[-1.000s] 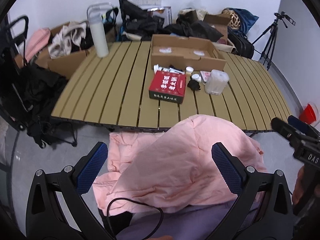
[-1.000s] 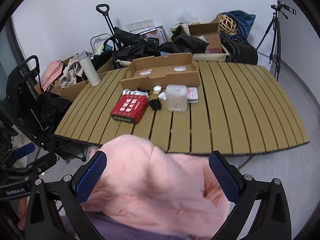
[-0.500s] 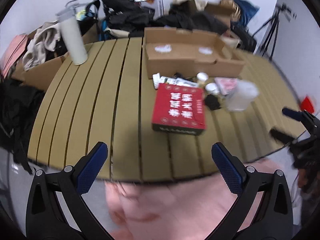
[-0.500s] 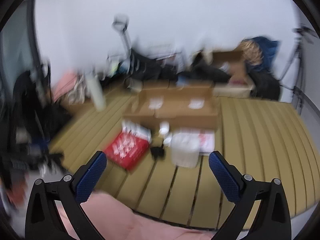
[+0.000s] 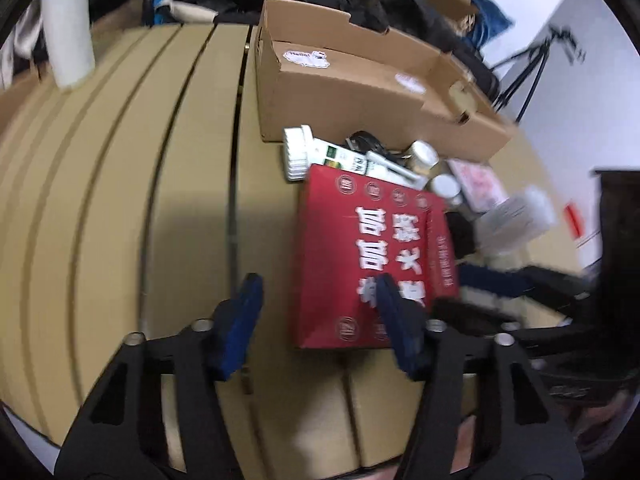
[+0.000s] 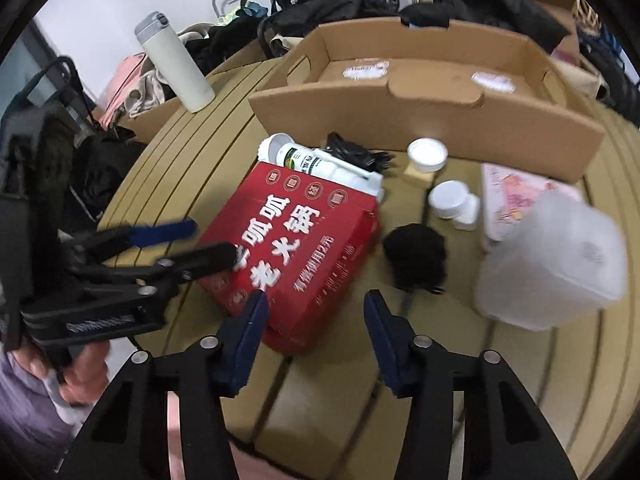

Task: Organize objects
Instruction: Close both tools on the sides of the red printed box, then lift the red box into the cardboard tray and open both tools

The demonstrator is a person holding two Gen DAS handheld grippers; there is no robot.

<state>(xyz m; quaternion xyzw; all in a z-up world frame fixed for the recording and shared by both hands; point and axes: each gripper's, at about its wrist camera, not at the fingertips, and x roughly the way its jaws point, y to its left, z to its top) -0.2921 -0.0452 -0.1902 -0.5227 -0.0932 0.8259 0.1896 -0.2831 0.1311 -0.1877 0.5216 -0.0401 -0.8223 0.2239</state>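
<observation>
Left gripper [image 5: 318, 322]: jaws partly spread and closing. The near left corner of the red box [image 5: 368, 256] lies in the gap; the right finger overlaps the box's near edge and the left finger stands over bare slats of the table [image 5: 120, 200]. No pad is seen pressing on the box. In the right wrist view the same gripper [image 6: 200, 240] reaches in from the left, fingertips at the box's left edge.

Right gripper [image 6: 314, 336]: jaws partly spread and closing, with the near right corner of the red box [image 6: 296, 248] in the gap. The left pad is beside the box's near edge; the right pad is clear of it. Whether either pad touches cannot be told because of blur.

Judgement: each gripper is set at one near corner because the box is too wide for one gripper; a two-handed lift looks intended.

Orientation: the box lies flat, printed face up. Its long axis runs away from the fingers toward the cardboard tray [image 6: 420, 92], skewed somewhat to the right in the right wrist view.

Beyond the right fingers: a black bundle [image 6: 416, 256], then a translucent container [image 6: 556, 264] to the right, white jars [image 6: 452, 200] and a tube [image 6: 320, 160] against the box's far edge. The tray lies farthest, open and nearly empty, the likely destination.
</observation>
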